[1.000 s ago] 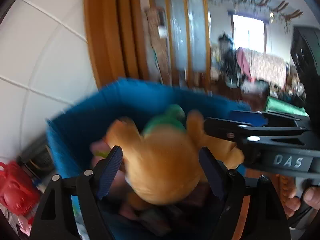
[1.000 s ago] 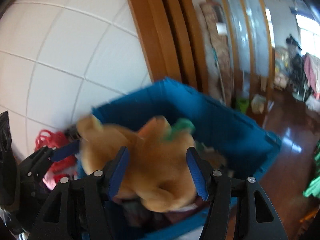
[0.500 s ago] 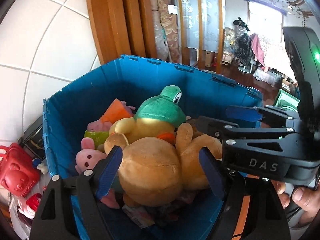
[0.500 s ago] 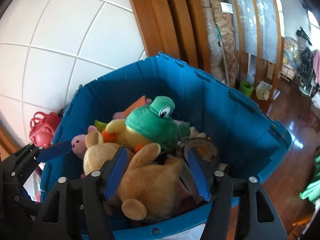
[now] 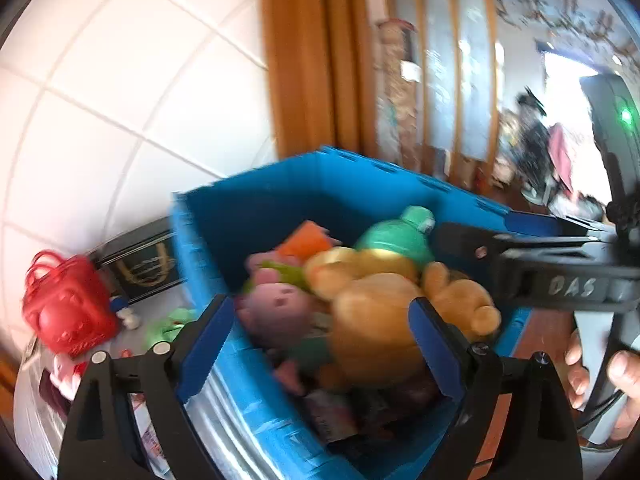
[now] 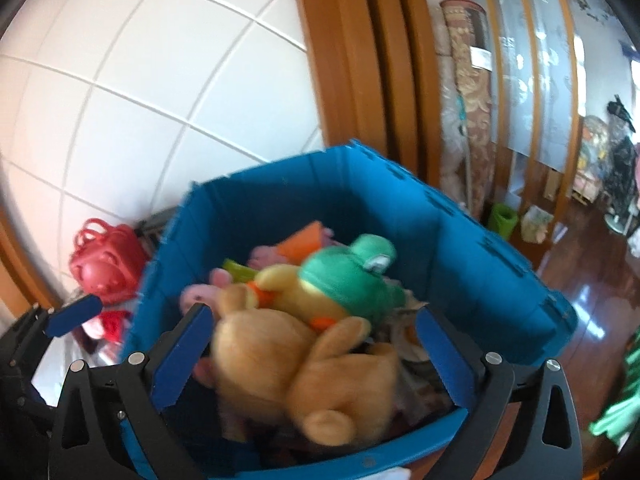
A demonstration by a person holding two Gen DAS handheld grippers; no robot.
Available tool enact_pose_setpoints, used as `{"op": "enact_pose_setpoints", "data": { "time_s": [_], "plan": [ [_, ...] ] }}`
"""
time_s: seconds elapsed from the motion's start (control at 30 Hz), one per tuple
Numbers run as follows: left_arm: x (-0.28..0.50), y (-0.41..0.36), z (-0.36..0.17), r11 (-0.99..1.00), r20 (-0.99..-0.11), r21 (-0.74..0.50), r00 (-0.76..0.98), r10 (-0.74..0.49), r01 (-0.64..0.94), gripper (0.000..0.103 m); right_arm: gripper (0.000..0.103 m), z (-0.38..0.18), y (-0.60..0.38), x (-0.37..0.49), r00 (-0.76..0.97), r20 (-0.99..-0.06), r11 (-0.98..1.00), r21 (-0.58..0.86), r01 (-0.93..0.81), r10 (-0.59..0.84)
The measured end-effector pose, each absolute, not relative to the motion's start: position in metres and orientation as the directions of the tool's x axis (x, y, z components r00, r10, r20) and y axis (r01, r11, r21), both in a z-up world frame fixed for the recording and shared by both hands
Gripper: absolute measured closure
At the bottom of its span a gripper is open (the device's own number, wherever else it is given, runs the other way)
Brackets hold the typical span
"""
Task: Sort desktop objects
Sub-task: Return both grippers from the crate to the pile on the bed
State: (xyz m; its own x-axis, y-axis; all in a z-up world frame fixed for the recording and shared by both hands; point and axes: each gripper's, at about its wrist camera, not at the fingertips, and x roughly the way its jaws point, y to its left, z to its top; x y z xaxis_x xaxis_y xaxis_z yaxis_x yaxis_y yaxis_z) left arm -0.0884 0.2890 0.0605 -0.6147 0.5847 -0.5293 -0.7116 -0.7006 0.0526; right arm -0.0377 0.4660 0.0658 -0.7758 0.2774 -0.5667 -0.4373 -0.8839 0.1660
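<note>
A tan plush bear (image 5: 376, 320) (image 6: 304, 368) lies in the blue bin (image 5: 280, 200) (image 6: 300, 184) on top of other soft toys. Behind it rest a green frog plush (image 5: 396, 236) (image 6: 344, 276) and a pink pig plush (image 5: 280, 304). My left gripper (image 5: 322, 344) hangs over the bin's near left corner, its jaws opening, and its left pad is well clear of the bear. My right gripper (image 6: 314, 356) is over the bin's front edge. Its jaws are opening wide around the bear, and the pads do not press on it.
A red toy bag (image 5: 64, 308) (image 6: 104, 264) and small clutter lie left of the bin by the white tiled wall. A wooden door frame (image 6: 352, 80) stands behind the bin. A person's hand (image 5: 624, 376) holds the right gripper. Dark wooden floor (image 6: 580, 280) spreads to the right.
A second ago both grippers held the bear over the bin. It now lies in the bin and both jaws stand wider. The left gripper has shifted left toward the bin's corner.
</note>
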Motion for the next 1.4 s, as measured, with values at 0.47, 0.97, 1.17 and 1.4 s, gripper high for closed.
{"op": "enact_pose_setpoints", "data": {
  "time_s": [0.47, 0.97, 1.17, 1.4],
  "plan": [
    [-0.173, 0.094, 0.038, -0.906, -0.545, -0.038, -0.751, 0.373, -0.422, 0.013, 0.000, 0.100, 0.310, -0.108, -0.885, -0.464, -0.974, 0.178, -0.138, 0.040],
    [-0.326, -0.113, -0.036, -0.997, -0.705, -0.011, -0.707, 0.064, -0.078, 0.013, 0.000, 0.020, 0.214, -0.274, -0.773, -0.634, -0.976, 0.178, -0.127, -0.015],
    [-0.409, -0.171, -0.069, -0.999, -0.784, -0.028, -0.621, -0.006, 0.045, 0.013, 0.000, -0.032, 0.215, -0.372, -0.684, -0.729, -0.978, 0.150, -0.146, -0.010],
    [-0.528, -0.191, -0.128, -0.996, -0.864, -0.007, -0.502, -0.039, 0.090, 0.013, 0.000, -0.112, 0.219, -0.509, -0.569, -0.822, -0.985, 0.104, -0.134, -0.009]
  ]
}}
